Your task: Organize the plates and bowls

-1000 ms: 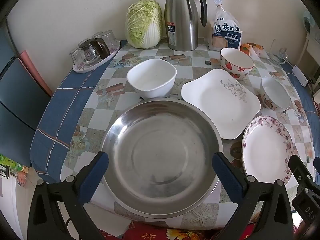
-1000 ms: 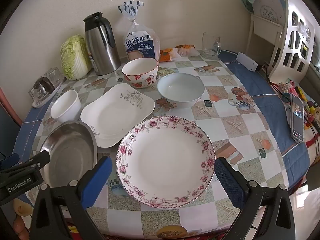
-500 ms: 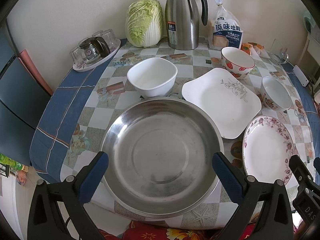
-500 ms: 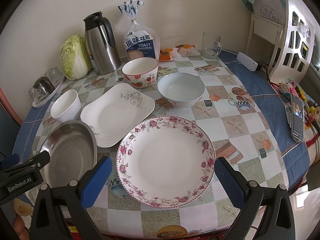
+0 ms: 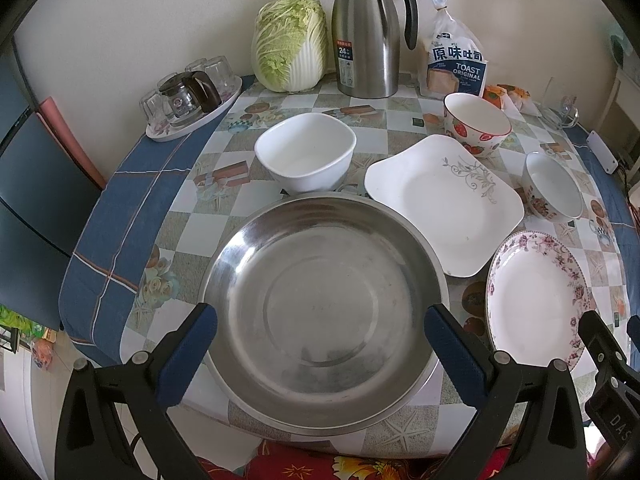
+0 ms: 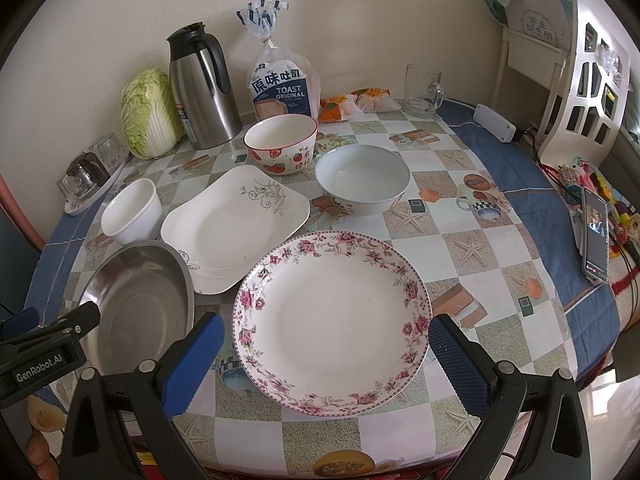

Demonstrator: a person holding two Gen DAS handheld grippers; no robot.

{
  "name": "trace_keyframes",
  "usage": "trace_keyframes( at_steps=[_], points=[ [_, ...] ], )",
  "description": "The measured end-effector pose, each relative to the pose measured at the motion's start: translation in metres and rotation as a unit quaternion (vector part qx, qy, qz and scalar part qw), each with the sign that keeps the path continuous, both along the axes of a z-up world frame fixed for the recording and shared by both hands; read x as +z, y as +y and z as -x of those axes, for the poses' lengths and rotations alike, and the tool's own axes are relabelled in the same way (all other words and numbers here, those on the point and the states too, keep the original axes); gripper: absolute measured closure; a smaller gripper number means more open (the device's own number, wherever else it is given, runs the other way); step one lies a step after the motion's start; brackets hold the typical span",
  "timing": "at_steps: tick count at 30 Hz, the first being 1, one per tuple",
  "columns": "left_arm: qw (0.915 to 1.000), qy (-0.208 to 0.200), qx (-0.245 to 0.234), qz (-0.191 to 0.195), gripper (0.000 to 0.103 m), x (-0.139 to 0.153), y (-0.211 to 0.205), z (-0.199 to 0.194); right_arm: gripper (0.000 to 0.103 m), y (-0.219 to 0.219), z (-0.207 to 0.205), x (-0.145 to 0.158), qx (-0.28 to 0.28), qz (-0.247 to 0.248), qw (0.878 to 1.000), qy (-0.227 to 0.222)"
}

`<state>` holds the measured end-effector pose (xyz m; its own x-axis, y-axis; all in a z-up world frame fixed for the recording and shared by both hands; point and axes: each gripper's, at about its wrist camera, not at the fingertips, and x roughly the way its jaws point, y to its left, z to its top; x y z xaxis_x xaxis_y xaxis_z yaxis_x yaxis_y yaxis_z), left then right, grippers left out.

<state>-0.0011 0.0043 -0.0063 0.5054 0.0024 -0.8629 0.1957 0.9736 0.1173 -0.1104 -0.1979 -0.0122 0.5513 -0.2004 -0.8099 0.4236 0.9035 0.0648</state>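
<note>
A: Dishes, six of them, unstacked on the round checked-cloth table (image 6: 472, 240). Large shallow stainless-steel basin (image 5: 324, 308) nearest the left gripper (image 5: 320, 352); round white plate with pink floral rim (image 6: 332, 328) nearest the right gripper (image 6: 326, 360).

B: Claw states?

A: Both spread wide, holding nothing. Each hangs just over the near table edge, blue pads flanking its dish without touching it. My reading: each is lined up on the piece it will go for first.

B: The rest?

A: Square white plate with grey scroll motif (image 6: 236, 224) lies between basin and floral plate, one corner tucked under or against the basin rim; which, I cannot tell. Behind it: small plain white squarish bowl (image 5: 306, 152), strawberry-patterned bowl with red rim (image 6: 282, 144), pale bowl with flowered outside (image 6: 362, 178). All upright, all empty.

B: Why so spread out?

A: Looks like the starting layout, nothing nested yet. Judgement: plates would stack flat, bowls nest by size, perhaps all into the basin.

B: Hazards?

A: Floral plate sits near the table edge, and its low rim offers little to pinch. Back row is clutter to avoid: steel thermos jug (image 6: 202, 88), napa cabbage (image 5: 290, 36), bagged toast loaf (image 6: 282, 84), glass mug (image 6: 422, 88), tray of upturned glasses (image 5: 188, 100).
</note>
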Motion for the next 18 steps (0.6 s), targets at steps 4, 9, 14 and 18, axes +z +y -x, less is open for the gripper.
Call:
trace_keyframes(
  at_steps=[4,9,14,18],
  points=[
    [1.0,0.0,0.0,0.0,0.0,0.0001,0.0,-0.0001,0.0,0.0001,0.0,-0.0005,0.0,0.0,1.0,0.0],
    [1.0,0.001,0.0,0.001,0.0,-0.0013,0.0008,-0.0001,0.0,0.0002,0.0,-0.0013,0.0,0.0,1.0,0.001],
    [1.0,0.002,0.0,0.001,0.0,-0.001,0.0006,-0.0005,0.0,0.0003,-0.0001,-0.0019,0.0,0.0,1.0,0.001],
    [1.0,0.003,0.001,0.001,0.0,-0.0032,0.0014,0.0,0.0,0.0003,-0.0002,-0.0023,0.0,0.0,1.0,0.001]
  ],
)
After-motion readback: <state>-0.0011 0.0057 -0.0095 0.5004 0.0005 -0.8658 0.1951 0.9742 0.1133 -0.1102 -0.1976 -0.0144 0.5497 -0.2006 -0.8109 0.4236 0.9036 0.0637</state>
